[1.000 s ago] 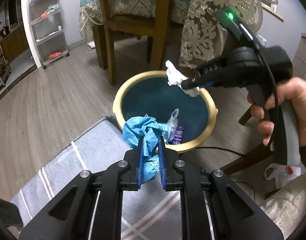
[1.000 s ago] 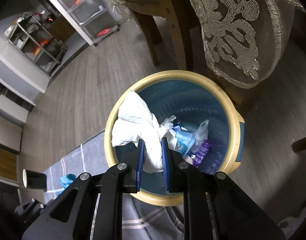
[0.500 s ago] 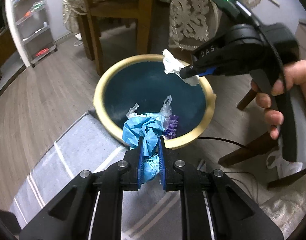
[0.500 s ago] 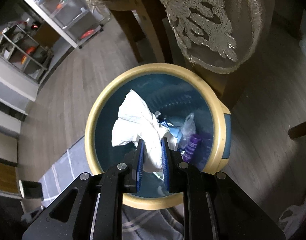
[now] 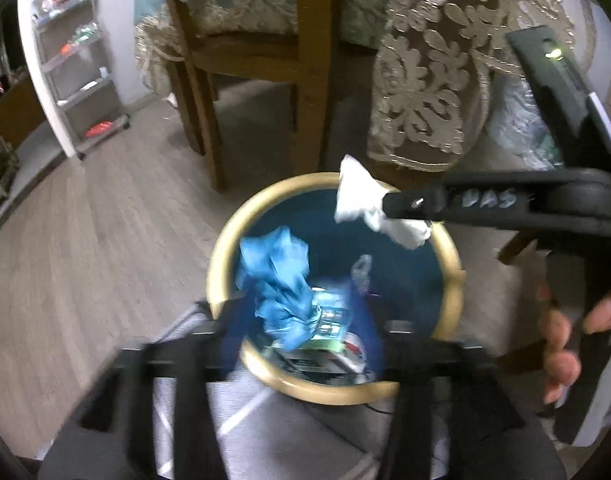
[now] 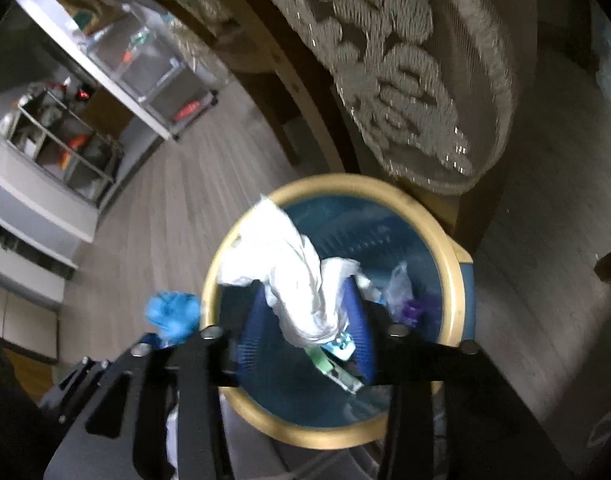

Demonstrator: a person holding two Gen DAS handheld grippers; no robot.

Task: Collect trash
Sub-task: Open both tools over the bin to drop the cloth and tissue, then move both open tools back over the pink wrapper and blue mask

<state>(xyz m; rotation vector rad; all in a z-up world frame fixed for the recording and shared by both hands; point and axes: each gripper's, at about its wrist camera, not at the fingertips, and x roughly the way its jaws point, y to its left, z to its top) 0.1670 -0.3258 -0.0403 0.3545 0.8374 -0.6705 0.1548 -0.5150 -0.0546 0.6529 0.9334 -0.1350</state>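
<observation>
Jaws apart; wads [image 5: 279, 280] over bin [image 5: 221, 260]

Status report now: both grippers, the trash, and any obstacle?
Left gripper open, blue wad loose over the bin. Right gripper open, white tissue dropping between its fingers. Nothing blocks the bin.

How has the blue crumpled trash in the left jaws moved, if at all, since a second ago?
Yes. The blue crumpled trash has moved forward over the bin's yellow rim; it now sits above the opening, between widely parted jaws, apparently released.
</observation>
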